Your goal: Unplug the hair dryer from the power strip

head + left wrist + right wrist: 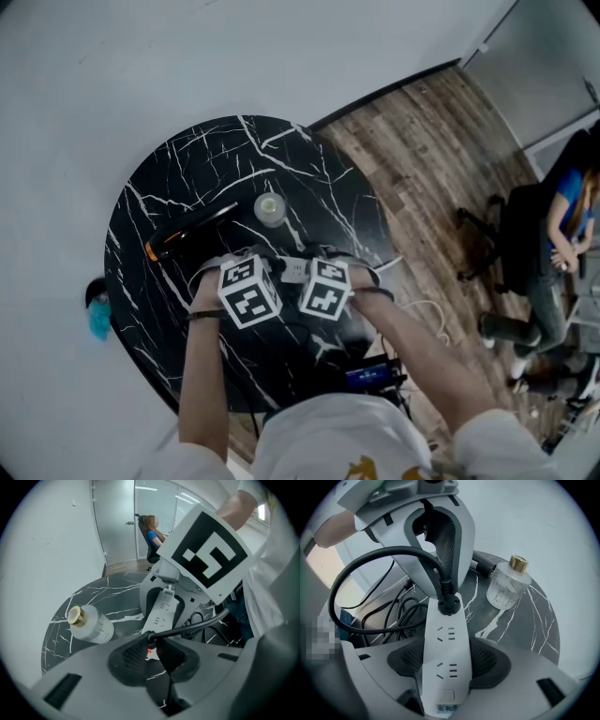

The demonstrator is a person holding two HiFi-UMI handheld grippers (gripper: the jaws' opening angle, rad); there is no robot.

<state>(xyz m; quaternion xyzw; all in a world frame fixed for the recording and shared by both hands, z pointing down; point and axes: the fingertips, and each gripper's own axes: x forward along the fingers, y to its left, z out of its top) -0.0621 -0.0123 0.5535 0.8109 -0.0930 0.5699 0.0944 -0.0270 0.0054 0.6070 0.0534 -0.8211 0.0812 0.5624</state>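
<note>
Both the left gripper [152,651] and the right gripper [446,660] are pale grey moulded shells with dark, mesh-textured pads [490,660]. Each carries a white cube [249,292] printed with black square markers. The person wears a white top [337,436] with a yellow print, and a black wrist strap [203,315].

Office: glass partition [115,522], swivel chair [514,223]

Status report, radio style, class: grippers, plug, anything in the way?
Left gripper shut on plug, right gripper shut on strip. Plug seated in end socket. Bottle beside strip, clear.
</note>
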